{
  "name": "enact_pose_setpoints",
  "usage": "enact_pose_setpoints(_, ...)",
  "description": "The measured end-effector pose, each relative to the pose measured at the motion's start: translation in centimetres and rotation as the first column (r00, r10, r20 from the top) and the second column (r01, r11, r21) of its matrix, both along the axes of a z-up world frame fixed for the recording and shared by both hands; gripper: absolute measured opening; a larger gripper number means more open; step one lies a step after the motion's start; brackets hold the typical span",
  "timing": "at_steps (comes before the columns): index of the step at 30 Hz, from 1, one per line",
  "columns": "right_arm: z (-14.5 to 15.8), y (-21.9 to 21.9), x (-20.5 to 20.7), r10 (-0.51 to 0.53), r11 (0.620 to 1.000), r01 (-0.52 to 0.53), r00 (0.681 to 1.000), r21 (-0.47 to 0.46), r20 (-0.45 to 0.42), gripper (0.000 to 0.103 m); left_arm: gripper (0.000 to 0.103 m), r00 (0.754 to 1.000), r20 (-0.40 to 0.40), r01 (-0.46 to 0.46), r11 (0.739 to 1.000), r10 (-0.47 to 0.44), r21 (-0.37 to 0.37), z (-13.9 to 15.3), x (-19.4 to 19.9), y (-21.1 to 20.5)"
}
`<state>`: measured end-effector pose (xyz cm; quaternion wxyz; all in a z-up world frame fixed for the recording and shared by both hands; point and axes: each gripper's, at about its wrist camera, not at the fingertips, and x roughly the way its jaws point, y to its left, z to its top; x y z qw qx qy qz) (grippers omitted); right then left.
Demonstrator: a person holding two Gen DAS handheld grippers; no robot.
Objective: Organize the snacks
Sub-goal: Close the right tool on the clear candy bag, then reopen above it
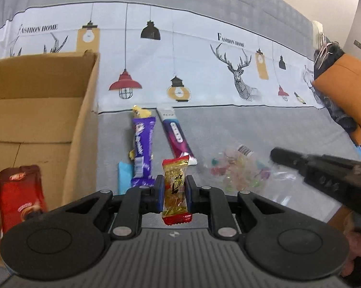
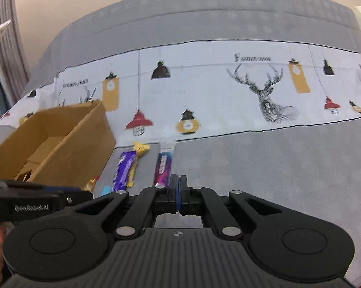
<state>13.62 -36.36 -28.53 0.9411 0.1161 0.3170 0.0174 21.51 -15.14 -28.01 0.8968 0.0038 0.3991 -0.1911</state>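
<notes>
Currently you have the left gripper point(image 1: 174, 193) clamped on the red-gold snack packet point(image 1: 176, 190), upright between its jaws, mid-transfer; next, carry it left into the cardboard box point(image 1: 79, 129), while your right gripper point(image 2: 178, 195) sits pressed closed, empty.

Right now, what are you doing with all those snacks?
A person is sorting snacks on a grey bed. The left gripper is pinching a red-and-gold snack packet. The right gripper is shut and holds nothing. A cardboard box sits open on the left with a red packet inside. A purple bar and a clear candy bag wait on the bed.
</notes>
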Motion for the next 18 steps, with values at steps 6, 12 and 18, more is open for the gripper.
enact_pose_setpoints(6,-4.0,1.2,0.1,0.0,1.0,-0.001,0.994,-0.008,-0.107,0.001,0.019,0.998,-0.046,0.047,0.998,-0.045,0.034,-2.9,-0.6,-0.4)
enact_pose_setpoints(12,-6.0,1.9,0.6,-0.026,1.0,0.027,0.982,0.005,-0.186,0.071,0.019,0.992,-0.124,0.045,0.994,-0.032,0.104,-6.3,0.5,-1.6)
enact_pose_setpoints(18,-7.9,3.3,2.3,0.073,0.997,-0.066,0.978,0.038,-0.198,0.083,0.018,0.986,-0.165,-0.013,0.997,0.026,0.078,-7.8,1.4,-0.7)
